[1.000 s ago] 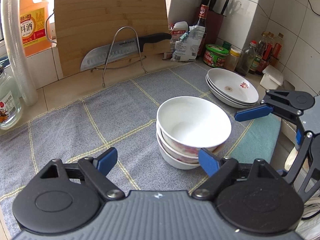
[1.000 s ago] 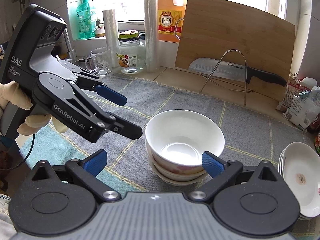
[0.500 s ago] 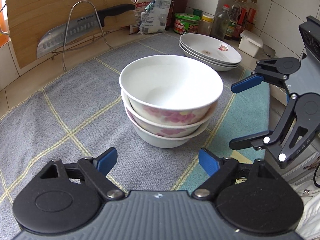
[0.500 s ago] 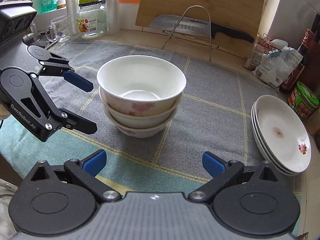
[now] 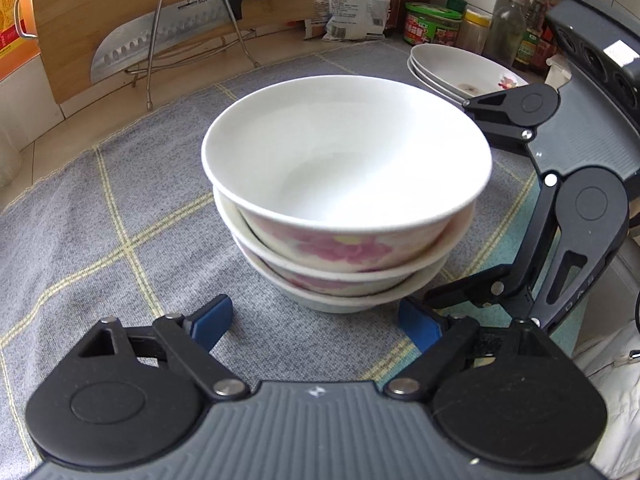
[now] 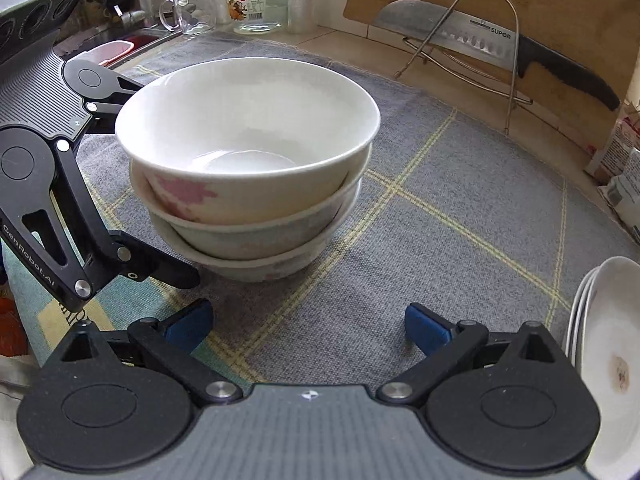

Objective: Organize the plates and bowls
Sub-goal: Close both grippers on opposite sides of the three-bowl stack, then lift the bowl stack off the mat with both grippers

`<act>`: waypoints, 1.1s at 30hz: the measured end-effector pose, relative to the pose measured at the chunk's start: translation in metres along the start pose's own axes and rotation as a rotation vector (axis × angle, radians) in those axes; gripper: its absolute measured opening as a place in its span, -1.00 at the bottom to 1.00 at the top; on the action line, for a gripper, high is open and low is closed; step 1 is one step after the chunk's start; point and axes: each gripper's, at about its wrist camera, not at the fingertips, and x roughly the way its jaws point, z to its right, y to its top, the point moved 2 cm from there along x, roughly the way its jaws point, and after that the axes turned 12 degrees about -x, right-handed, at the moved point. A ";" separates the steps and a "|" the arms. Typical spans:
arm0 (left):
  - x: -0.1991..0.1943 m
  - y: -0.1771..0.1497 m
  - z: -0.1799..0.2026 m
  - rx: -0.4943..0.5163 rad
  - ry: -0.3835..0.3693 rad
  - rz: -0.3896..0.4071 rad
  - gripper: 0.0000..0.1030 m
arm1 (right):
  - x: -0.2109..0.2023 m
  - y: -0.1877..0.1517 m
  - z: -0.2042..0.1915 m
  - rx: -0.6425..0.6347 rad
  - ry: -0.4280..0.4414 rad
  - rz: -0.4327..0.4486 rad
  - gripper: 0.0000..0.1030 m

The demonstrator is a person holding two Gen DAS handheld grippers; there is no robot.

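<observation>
Three bowls are sitting stacked on the grey cloth on the counter, just ahead of both grippers. The left gripper is pointing down at the stack — its jaws are opening and holding nothing. The right gripper is tilting down too, jaws wide and empty. The plates are lying well off to the right.

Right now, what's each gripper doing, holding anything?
Left gripper: jaws opening, empty, just short of the stack of bowls.
Right gripper: open, empty, also short of the stack.
</observation>
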 end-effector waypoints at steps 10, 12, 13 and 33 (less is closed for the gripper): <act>0.003 -0.009 0.005 0.031 0.028 0.032 1.00 | -0.002 -0.008 0.006 -0.093 0.043 0.062 1.00; 0.002 -0.009 0.004 0.042 0.018 0.044 1.00 | -0.004 -0.012 0.006 -0.092 0.041 0.077 1.00; 0.002 -0.009 0.004 0.048 0.013 0.052 1.00 | -0.004 -0.013 0.006 -0.090 0.040 0.084 1.00; 0.005 0.010 -0.019 0.384 -0.272 0.059 0.80 | 0.010 0.021 0.004 -0.170 0.050 0.020 0.98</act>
